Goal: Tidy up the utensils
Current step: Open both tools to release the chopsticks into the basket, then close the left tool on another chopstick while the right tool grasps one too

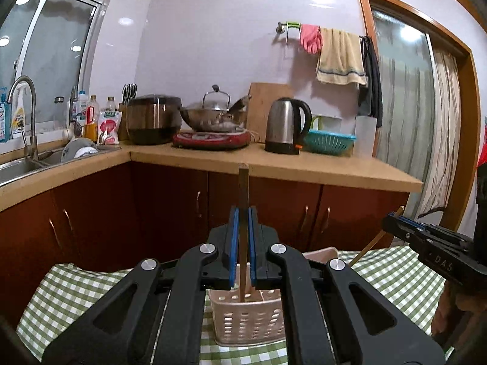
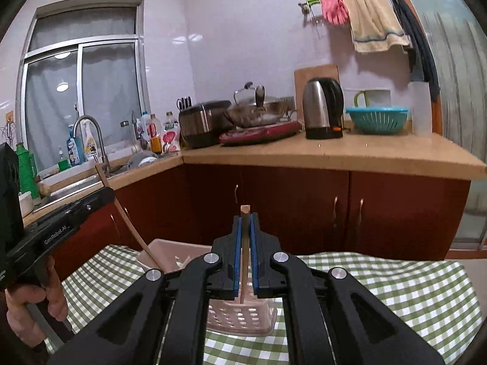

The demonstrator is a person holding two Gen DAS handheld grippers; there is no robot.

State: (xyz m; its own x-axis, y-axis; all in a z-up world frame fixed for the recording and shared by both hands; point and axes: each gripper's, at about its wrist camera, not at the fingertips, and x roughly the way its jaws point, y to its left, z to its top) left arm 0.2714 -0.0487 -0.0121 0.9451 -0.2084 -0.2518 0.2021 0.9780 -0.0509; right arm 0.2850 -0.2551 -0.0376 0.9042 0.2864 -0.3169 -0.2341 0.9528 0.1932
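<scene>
A pink perforated utensil basket stands on the green checked tablecloth; it also shows in the right wrist view. My left gripper is shut on a wooden chopstick held upright, its lower end inside the basket. My right gripper is shut on another wooden chopstick, also upright over the basket. The right gripper appears at the right in the left wrist view, and the left gripper appears at the left in the right wrist view with its chopstick slanting into the basket.
Behind the table runs a wooden counter over red cabinets. On it stand a kettle, a wok on a red cooker, a rice cooker and a teal colander. A sink with tap is at left.
</scene>
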